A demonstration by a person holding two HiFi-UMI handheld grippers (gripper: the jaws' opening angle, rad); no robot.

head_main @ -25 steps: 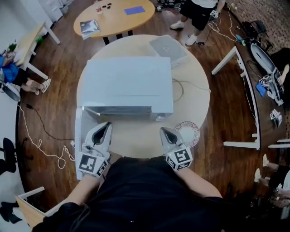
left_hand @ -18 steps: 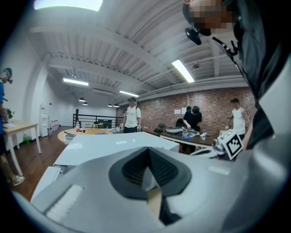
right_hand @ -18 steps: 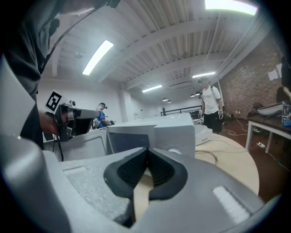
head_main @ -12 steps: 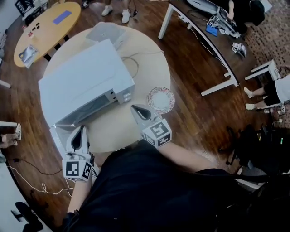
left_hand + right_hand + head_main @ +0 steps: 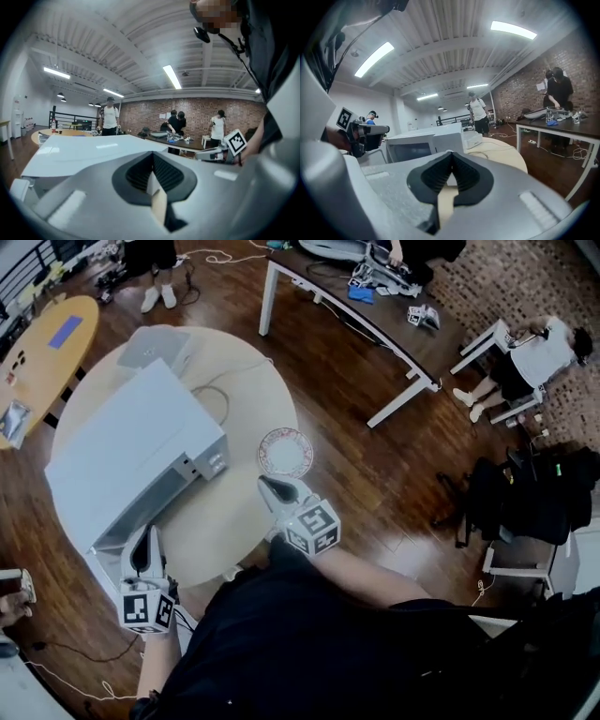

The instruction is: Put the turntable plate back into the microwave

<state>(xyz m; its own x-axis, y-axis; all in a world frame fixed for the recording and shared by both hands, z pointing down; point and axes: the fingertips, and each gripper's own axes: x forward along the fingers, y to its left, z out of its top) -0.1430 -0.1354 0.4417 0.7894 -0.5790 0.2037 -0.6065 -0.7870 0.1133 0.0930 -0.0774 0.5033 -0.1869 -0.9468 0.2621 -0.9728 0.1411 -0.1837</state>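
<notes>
One pale round table (image 5: 220, 521) carries a white microwave (image 5: 131, 451). To its right, by the table's edge, lies the plate (image 5: 285, 452): round, flat, with a reddish patterned rim. The right gripper (image 5: 270, 487), just short of it, and the left gripper (image 5: 142, 538) are both pressed together and empty.

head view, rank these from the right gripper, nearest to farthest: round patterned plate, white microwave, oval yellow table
1. Round patterned plate, just ahead of the right gripper.
2. White microwave, off to the gripper's left in the picture.
3. Oval yellow table, far upper left.
</notes>
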